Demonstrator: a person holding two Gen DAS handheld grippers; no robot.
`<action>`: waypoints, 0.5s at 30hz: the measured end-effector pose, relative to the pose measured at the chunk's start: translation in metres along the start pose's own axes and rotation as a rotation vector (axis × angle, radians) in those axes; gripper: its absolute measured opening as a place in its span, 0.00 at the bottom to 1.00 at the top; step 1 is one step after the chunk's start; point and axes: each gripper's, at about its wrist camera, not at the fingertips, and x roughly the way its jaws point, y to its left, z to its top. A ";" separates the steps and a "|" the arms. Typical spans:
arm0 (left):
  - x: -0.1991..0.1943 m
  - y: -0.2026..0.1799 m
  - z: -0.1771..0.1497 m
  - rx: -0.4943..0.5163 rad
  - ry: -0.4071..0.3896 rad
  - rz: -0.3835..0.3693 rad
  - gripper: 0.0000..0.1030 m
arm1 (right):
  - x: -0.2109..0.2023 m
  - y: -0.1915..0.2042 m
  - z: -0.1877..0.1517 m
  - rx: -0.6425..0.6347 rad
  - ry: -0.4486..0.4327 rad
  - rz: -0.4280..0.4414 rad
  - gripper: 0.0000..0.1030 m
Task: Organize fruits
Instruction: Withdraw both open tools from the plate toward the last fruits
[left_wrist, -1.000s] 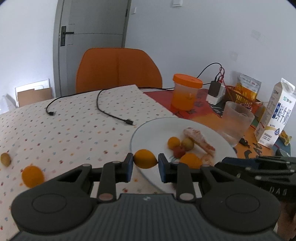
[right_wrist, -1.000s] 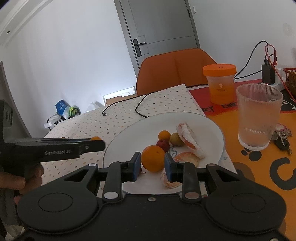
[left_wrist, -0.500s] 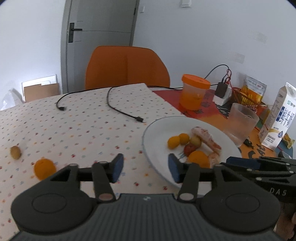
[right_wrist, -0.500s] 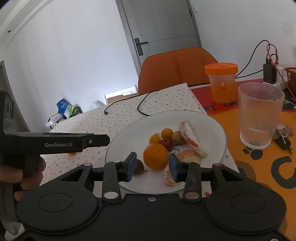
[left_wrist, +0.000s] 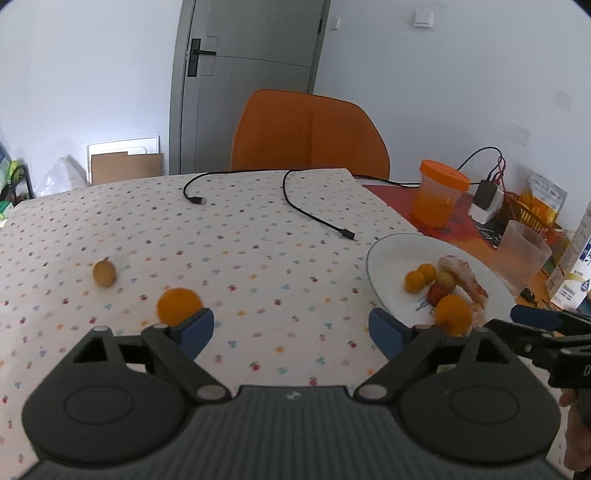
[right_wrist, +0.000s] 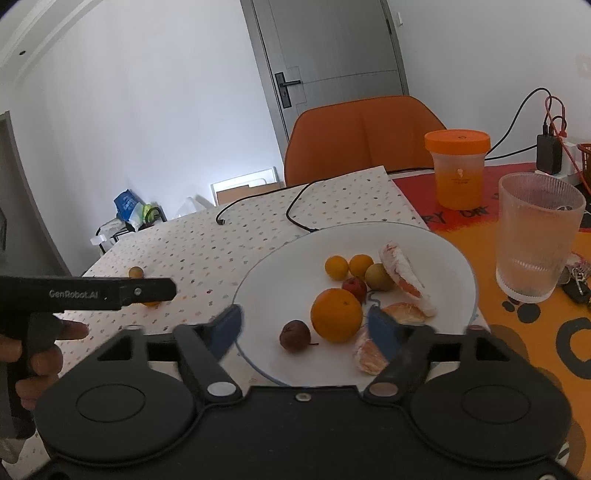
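Fruits (right_wrist: 336, 315) sit on white plate (right_wrist: 436, 240); left claw (left_wrist: 291, 328) & right claw (right_wrist: 306, 325) both spread, empty.

Plain white walls (left_wrist: 92, 74) enclose the room, and a grey door (left_wrist: 251, 74) with a dark handle (right_wrist: 287, 83) stands shut behind an orange chair (left_wrist: 308, 133) pushed up to the far edge of the surface (left_wrist: 240, 236), which wears a dotted cloth. A flat cardboard box (left_wrist: 125, 166) leans against the wall beside the door, with bags (right_wrist: 135, 212) on the floor nearby. A white switch plate (left_wrist: 423, 17) sits high on the right wall, and soft, even daylight fills the room.
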 end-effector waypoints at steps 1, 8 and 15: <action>-0.001 0.003 -0.001 -0.004 0.006 -0.001 0.87 | 0.000 0.002 0.000 0.003 -0.004 -0.003 0.93; -0.013 0.017 -0.008 -0.012 -0.002 0.026 0.95 | -0.003 0.014 -0.003 -0.015 -0.010 -0.035 1.00; -0.025 0.031 -0.015 -0.022 -0.016 0.030 1.00 | 0.002 0.026 -0.006 -0.016 0.004 -0.082 1.00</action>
